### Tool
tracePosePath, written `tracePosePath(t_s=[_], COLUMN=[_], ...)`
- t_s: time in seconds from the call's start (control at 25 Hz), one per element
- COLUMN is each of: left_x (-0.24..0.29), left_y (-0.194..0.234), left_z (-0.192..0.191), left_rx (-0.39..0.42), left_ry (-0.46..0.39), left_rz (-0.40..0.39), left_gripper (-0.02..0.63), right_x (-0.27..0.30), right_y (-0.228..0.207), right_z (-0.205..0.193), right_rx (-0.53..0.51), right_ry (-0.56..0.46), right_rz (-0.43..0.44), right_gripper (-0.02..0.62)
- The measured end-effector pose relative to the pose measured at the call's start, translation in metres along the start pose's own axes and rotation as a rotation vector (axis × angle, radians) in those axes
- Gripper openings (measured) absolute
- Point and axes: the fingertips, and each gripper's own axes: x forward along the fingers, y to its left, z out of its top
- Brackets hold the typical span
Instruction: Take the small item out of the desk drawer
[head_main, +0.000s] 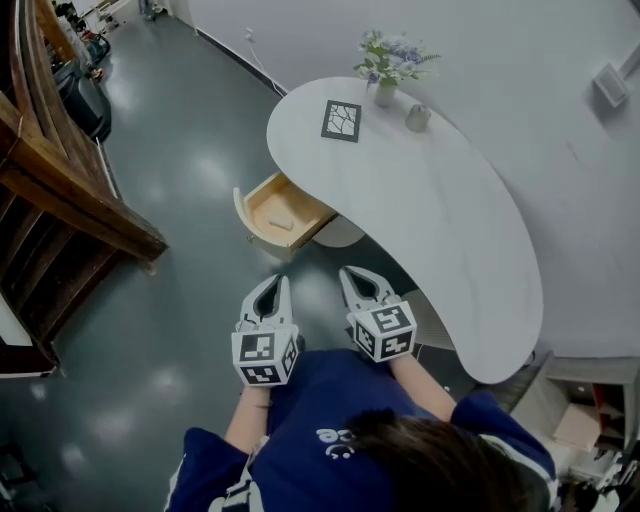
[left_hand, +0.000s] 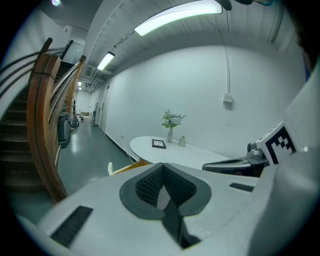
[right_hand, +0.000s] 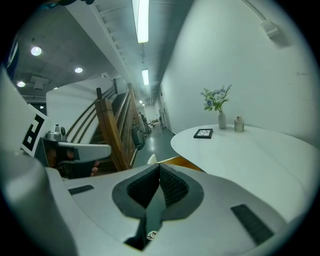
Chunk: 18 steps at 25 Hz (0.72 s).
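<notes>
The wooden desk drawer (head_main: 262, 199) stands pulled open from the left side of the white curved desk (head_main: 440, 220). A small pale item (head_main: 281, 222) lies on the drawer's floor. My left gripper (head_main: 274, 283) and right gripper (head_main: 357, 275) hover side by side over the floor, short of the drawer, both shut and empty. In the left gripper view the left gripper (left_hand: 163, 170) has its pads together, with the drawer's edge (left_hand: 127, 167) beyond. The right gripper view shows the right gripper (right_hand: 159, 170) closed too, the drawer (right_hand: 176, 161) just past it.
On the desk sit a black picture frame (head_main: 341, 120), a vase of flowers (head_main: 388, 70) and a small bottle (head_main: 418, 118). A wooden staircase (head_main: 60, 190) rises at the left. A white wall runs behind the desk. Boxes (head_main: 580, 425) sit at the lower right.
</notes>
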Motion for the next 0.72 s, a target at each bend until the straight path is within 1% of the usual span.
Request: tracePosePath(t_s=[0.2,0.44,0.72], left_x=[0.033,0.055,0.069], left_y=[0.025,0.057,0.094], left_z=[0.025,0.036,0.042], left_rx=[0.027,0.043,0.050], left_ry=[-0.008,0.007,0.018], left_rz=[-0.052,-0.105,-0.148], left_gripper=[0.004,0.004,0.005], right_x=[0.030,0.059,0.094], right_y=[-0.008,-0.007,0.008], right_z=[0.022,0.030,0.036], right_rx=[0.012,0.037,0.056], right_ry=[-0.014,-0.009,-0.007], right_rz=[-0.049,-0.119,-0.142], right_gripper=[0.008,0.008,0.008])
